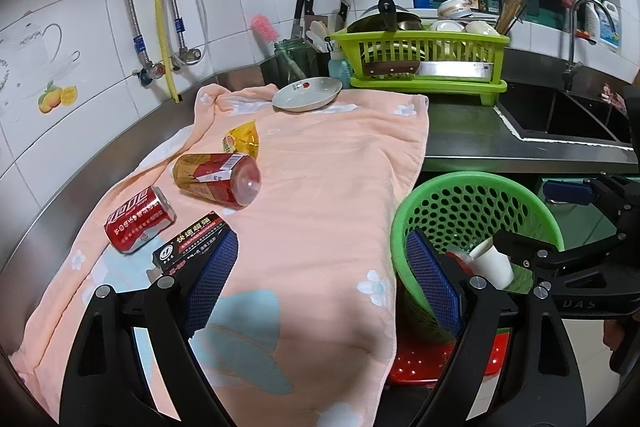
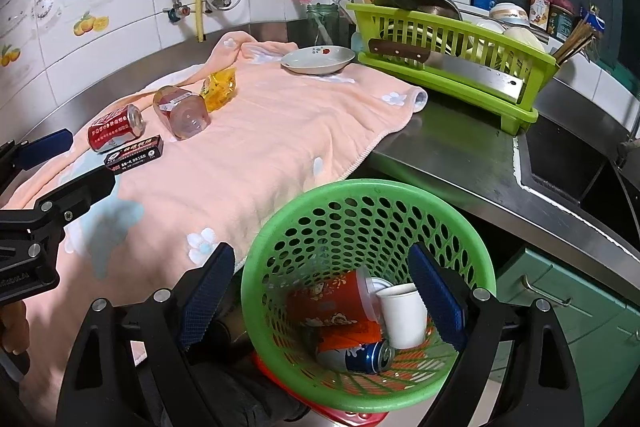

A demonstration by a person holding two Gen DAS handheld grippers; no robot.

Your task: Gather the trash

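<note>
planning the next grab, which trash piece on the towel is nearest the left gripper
The black box, lying right at the open left gripper's left fingertip. The red can, bottle and yellow wrapper lie farther back.

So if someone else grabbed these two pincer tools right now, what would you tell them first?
Left gripper: open, empty, over the pink towel.
Right gripper: open, empty, above the green basket.
Done: a white paper cup, a blue can and an orange wrapper lie in the basket.
Left on the towel: the red can, the black box, the clear plastic bottle and the yellow packet.
The white dish sits at the far edge of the towel; it looks like tableware rather than trash, so probably leave it.
</note>
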